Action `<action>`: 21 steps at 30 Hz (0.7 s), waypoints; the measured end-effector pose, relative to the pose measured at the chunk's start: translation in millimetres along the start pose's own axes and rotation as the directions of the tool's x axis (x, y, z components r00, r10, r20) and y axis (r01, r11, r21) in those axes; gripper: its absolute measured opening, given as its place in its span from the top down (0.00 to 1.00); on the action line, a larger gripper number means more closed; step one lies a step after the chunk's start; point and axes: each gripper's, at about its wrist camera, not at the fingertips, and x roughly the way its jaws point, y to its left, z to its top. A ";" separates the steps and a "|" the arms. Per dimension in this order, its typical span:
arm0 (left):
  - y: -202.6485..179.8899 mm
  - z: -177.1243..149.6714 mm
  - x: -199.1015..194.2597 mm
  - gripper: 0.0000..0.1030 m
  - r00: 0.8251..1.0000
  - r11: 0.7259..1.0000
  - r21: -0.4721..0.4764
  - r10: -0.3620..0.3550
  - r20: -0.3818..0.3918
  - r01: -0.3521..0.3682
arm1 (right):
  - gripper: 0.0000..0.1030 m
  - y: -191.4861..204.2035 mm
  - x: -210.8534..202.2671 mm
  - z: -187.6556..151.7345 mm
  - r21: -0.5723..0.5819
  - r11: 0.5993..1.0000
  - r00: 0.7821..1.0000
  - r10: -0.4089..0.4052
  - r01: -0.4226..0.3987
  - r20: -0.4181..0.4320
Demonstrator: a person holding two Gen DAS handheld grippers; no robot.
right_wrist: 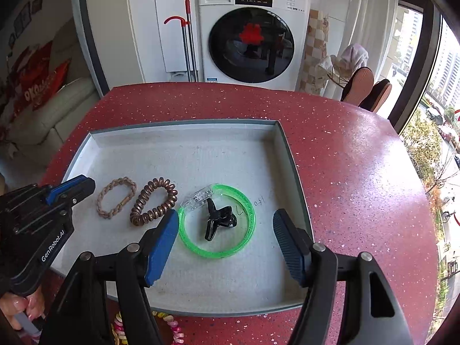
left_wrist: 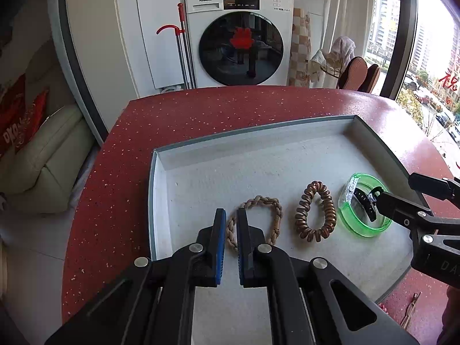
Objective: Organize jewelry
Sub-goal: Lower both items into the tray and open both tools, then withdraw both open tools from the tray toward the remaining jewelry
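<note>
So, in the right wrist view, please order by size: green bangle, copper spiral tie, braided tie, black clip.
1. green bangle
2. copper spiral tie and braided tie: look alike, unranked
3. black clip

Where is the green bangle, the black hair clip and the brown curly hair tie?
green bangle (right_wrist: 214,254), right wrist view, on its near rim.
black hair clip (right_wrist: 214,218), right wrist view, on its middle.
brown curly hair tie (right_wrist: 143,214), right wrist view, on its lower coils.

Braided bracelet (left_wrist: 253,218) partly behind left gripper (left_wrist: 231,215) fingers. Beaded strand (right_wrist: 169,326) cut off at bottom edge, behind right gripper (right_wrist: 225,224) arm. Handwriting on tray (right_wrist: 184,155) floor illegible.
</note>
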 end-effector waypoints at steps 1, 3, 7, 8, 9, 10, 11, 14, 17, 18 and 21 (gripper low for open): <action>-0.5 -0.1 -1.8 0.76 1.000 1.000 0.001 0.000 0.004 0.000 | 0.30 1.0 -3.6 -0.8 -0.005 1.000 1.000 -0.002 0.002 0.007; -1.4 -0.1 -4.4 0.76 1.000 1.000 0.007 0.004 0.010 -0.004 | 0.30 3.0 -10.7 -2.3 -0.012 1.000 1.000 -0.012 0.012 0.021; 0.0 -1.0 -7.6 0.76 1.000 1.000 -0.001 0.010 0.013 -0.010 | 0.30 4.2 -19.5 -3.7 -0.022 1.000 0.999 -0.017 0.018 0.038; 0.7 -1.6 -8.3 0.76 1.000 1.000 -0.004 0.010 0.013 -0.010 | 0.30 4.6 -21.3 -3.8 -0.024 0.999 0.999 -0.020 0.021 0.041; 1.0 -1.7 -8.6 0.76 1.000 1.000 -0.007 0.010 0.014 -0.010 | 0.30 4.8 -23.3 -4.4 -0.025 0.999 0.999 -0.022 0.024 0.045; 1.4 -1.8 -8.9 0.76 1.000 1.000 -0.009 0.012 0.014 -0.012 | 0.30 4.6 -24.7 -4.5 -0.024 0.999 0.999 -0.023 0.024 0.046; 1.8 -1.8 -9.2 0.76 1.000 1.000 -0.008 0.011 0.014 -0.010 | 0.30 4.0 -25.9 -4.6 -0.021 0.999 0.999 -0.023 0.024 0.047; 2.2 -1.5 -11.1 0.76 1.000 1.000 -0.009 0.005 0.018 -0.005 | 0.30 2.9 -29.5 -4.5 -0.016 1.000 0.998 -0.025 0.026 0.051; 1.6 -0.8 -13.2 0.76 1.000 1.000 -0.012 0.000 0.023 0.000 | 0.30 2.3 -32.0 -5.5 -0.017 0.999 0.998 -0.029 0.030 0.053; 1.2 -0.4 -13.4 0.76 1.000 1.000 -0.011 -0.002 0.022 0.002 | 0.30 2.0 -32.7 -6.0 -0.017 0.999 0.998 -0.028 0.029 0.054; -0.4 -0.8 -13.0 0.76 1.000 1.000 -0.007 -0.003 0.021 0.003 | 0.30 2.1 -33.7 -7.0 -0.017 0.999 0.998 -0.030 0.031 0.055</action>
